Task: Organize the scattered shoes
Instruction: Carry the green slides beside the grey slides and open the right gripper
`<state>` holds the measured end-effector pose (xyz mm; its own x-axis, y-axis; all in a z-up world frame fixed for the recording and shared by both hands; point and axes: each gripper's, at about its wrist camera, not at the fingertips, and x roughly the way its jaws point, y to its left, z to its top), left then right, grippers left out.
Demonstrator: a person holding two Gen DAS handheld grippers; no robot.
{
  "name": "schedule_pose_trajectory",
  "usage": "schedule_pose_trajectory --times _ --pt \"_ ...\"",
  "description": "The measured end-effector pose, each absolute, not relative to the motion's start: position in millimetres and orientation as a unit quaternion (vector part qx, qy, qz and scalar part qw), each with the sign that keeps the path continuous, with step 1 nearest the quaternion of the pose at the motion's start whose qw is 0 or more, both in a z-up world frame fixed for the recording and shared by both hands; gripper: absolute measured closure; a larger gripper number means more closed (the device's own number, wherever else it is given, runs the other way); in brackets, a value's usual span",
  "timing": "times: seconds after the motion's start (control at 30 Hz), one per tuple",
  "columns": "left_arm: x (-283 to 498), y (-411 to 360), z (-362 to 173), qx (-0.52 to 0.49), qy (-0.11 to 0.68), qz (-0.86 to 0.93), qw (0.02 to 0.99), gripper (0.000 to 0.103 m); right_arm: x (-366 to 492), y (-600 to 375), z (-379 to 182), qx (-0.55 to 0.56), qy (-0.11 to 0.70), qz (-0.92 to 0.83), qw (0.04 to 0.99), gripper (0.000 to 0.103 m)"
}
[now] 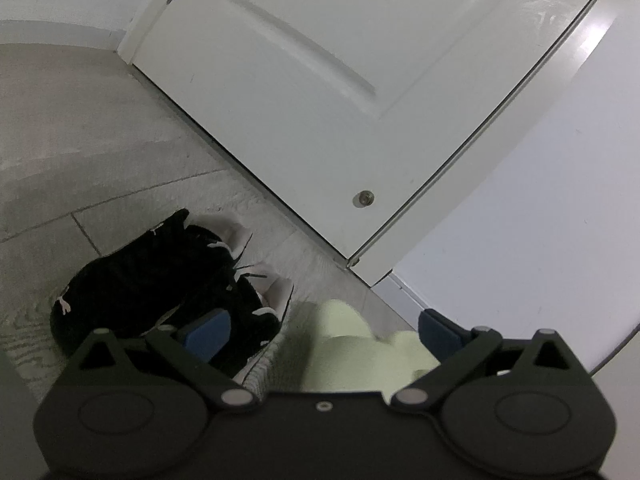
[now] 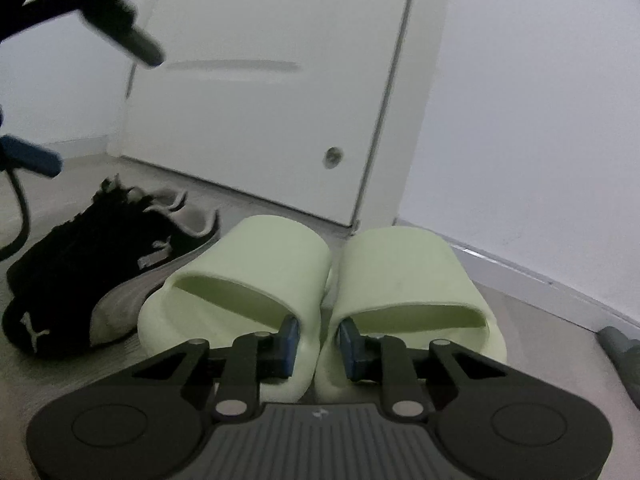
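Slides (image 2: 320,276), pale green, sit side by side at 12 o'clock by door (image 2: 260,100); right gripper (image 2: 319,330) pinches their inner walls together, prob. to keep pair aligned. Left gripper (image 1: 320,330) spread wide, empty, above black sneakers (image 1: 160,280) at 10 o'clock.

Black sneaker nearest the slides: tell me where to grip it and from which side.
Grip the black sneaker at its heel collar, one finger inside the opening and one on the outer heel, coming from above and behind. The heel faces the camera and the opening points up. The left gripper is open above it; the right gripper pinches the slides' inner walls.
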<state>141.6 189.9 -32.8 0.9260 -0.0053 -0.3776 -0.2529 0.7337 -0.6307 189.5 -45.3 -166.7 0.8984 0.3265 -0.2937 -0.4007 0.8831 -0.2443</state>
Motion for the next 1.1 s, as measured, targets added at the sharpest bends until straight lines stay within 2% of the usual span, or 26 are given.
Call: schedule_pose_trajectory --times 0.23,0.5,0.6,0.73,0.87,1.0,1.1 --pt "142.7 179.3 -25.9 -0.323 0.179 0.075 0.926 0.001 204.5 -92.9 -114.1 -0.13 0.079 0.14 0.978 0.078" --pt "167.7 113.8 5.2 -0.23 0.17 0.068 0.956 0.001 229.9 -185.8 -58.2 -0.13 0.042 0.086 0.987 0.078" --pt "185.7 89.0 19.3 -0.225 0.166 0.034 0.96 0.001 244.8 -226.6 -61.3 -0.133 0.041 0.06 0.988 0.078" --pt "217.6 55.7 27.5 -0.21 0.164 0.003 0.964 0.001 268.1 -262.6 -82.6 -0.079 0.064 0.024 0.995 0.078" --pt "233.0 26.0 12.9 -0.178 0.165 -0.009 0.97 0.001 305.0 -297.2 -111.3 -0.016 0.12 -0.007 0.993 0.077" --pt "237.2 14.2 -13.5 -0.152 0.2 -0.034 0.967 0.001 321.6 -310.6 -130.9 -0.02 0.149 -0.014 0.989 0.077" --pt "237.5 4.6 -27.3 -0.093 0.226 -0.04 0.969 0.001 334.4 -316.1 -138.2 -0.019 0.158 0.0 0.987 0.077"
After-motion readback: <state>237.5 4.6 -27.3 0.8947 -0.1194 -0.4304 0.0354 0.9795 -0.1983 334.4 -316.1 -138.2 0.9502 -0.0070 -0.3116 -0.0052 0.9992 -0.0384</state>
